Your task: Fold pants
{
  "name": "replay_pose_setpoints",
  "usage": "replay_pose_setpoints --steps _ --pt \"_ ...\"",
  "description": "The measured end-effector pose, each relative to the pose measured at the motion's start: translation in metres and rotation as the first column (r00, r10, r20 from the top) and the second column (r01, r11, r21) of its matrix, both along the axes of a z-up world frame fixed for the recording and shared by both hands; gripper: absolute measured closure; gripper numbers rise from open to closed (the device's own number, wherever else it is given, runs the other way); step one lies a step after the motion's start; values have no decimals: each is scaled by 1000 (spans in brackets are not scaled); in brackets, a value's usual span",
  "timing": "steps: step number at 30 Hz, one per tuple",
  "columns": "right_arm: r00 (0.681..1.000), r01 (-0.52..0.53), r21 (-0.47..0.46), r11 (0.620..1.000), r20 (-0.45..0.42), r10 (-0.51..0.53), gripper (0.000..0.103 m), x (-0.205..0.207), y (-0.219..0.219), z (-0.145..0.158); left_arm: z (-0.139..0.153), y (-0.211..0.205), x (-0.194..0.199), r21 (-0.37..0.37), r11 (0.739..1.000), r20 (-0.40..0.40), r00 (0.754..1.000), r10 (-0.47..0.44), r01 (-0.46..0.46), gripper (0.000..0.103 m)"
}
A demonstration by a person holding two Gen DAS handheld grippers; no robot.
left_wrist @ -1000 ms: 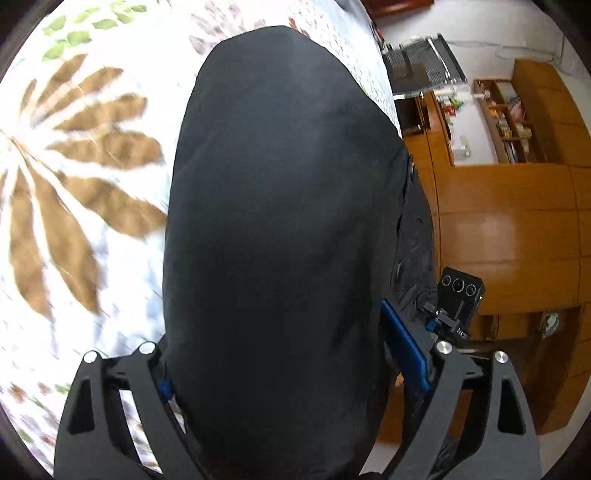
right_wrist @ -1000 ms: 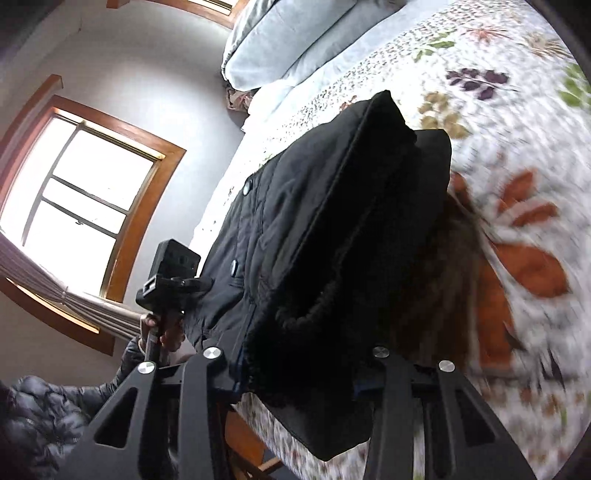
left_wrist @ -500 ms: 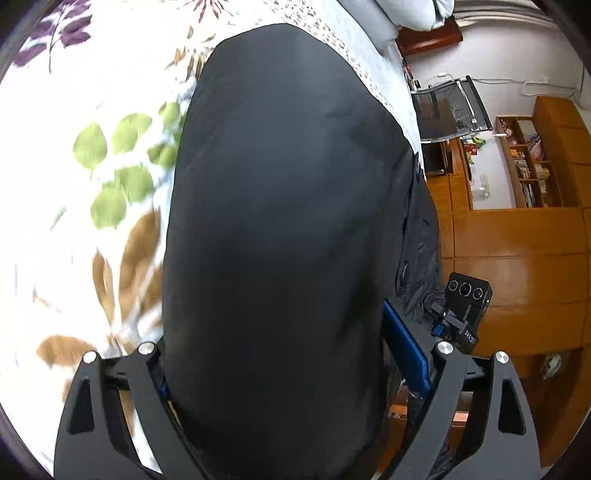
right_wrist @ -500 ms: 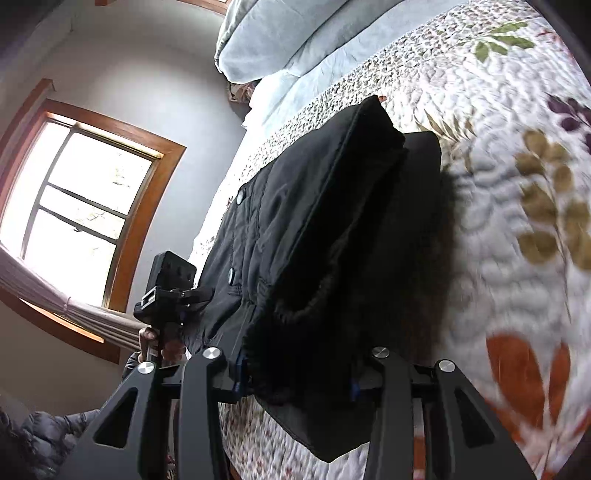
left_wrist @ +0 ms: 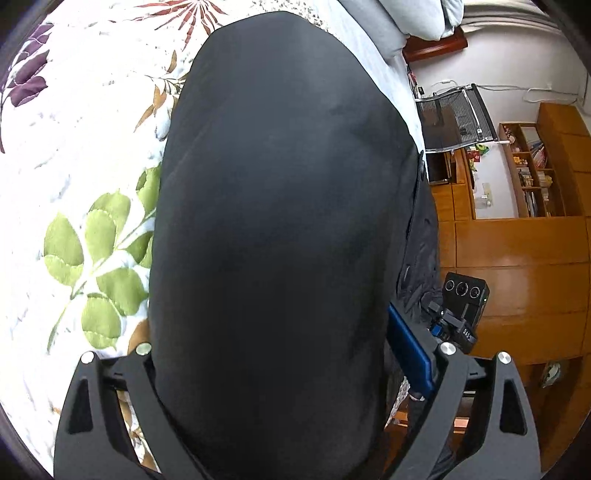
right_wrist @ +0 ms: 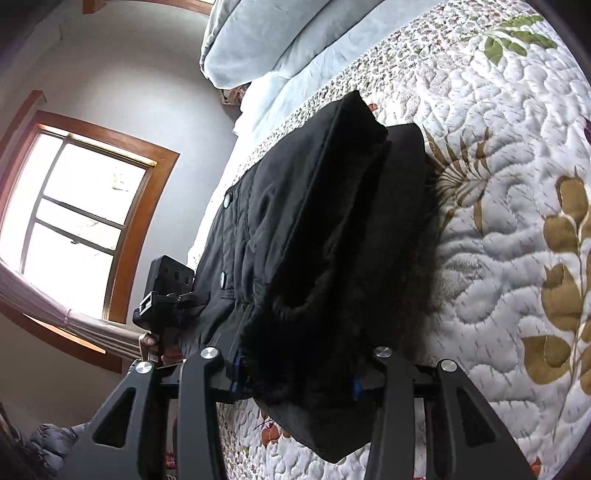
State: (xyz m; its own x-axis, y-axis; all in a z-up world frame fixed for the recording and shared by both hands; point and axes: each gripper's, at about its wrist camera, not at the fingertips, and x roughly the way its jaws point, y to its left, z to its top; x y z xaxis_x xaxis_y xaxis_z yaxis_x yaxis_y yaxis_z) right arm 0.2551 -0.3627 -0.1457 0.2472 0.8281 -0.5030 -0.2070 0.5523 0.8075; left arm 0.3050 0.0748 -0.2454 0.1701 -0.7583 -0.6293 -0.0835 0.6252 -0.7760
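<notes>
- Holding black pants [left_wrist: 273, 236] in my left gripper [left_wrist: 291, 373]; fabric fills the gap between both fingers, blue pad at 4 o'clock pressed on the cloth, so jaws fairly wide but closed on a thick bunch.
- Left wrist view, 9 o'clock: quilted bedspread [left_wrist: 74, 147] with green, purple and brown leaf print, lying under the pants.
- Pants run from 6 o'clock up to 12 o'clock, draped over the bed, smooth dark surface, a few faint creases.
- 1 o'clock: pale blue pillows [left_wrist: 417, 18]; 3 o'clock: wooden cabinets [left_wrist: 517, 251] and shelving off the bed edge.
- 4 o'clock: my other gripper's camera block [left_wrist: 466, 295] just beside the pants' right edge.
- Right wrist view, 9 o'clock: wood-framed window [right_wrist: 81, 221]; 8 o'clock: a hand [right_wrist: 155, 345] on the left tool's handle.
- Centre: pants [right_wrist: 314, 229] folded in layers, snap buttons [right_wrist: 227, 201] on the left side at 10 o'clock, fuzzy lining showing at the near end.
- My right gripper [right_wrist: 295, 376] at 6 o'clock is partly open and clamped on the near end of the pants; its jaws have just been opening a touch, cloth between them, near edge hanging below the fingers.
- 12 o'clock: pillows [right_wrist: 266, 40]; 3 o'clock: bedspread [right_wrist: 509, 221] with gold leaves beside the pants.
</notes>
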Motion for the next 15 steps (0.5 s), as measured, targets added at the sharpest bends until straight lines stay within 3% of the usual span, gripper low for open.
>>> replay_pose_setpoints --steps 6,15 --pt "999 49 43 998 -16 -49 57 -9 -8 -14 7 -9 6 23 1000 26 1000 -4 4 11" --pt "998 59 31 998 -26 -58 56 -4 -8 -13 17 -26 14 33 999 20 1000 10 -10 11"
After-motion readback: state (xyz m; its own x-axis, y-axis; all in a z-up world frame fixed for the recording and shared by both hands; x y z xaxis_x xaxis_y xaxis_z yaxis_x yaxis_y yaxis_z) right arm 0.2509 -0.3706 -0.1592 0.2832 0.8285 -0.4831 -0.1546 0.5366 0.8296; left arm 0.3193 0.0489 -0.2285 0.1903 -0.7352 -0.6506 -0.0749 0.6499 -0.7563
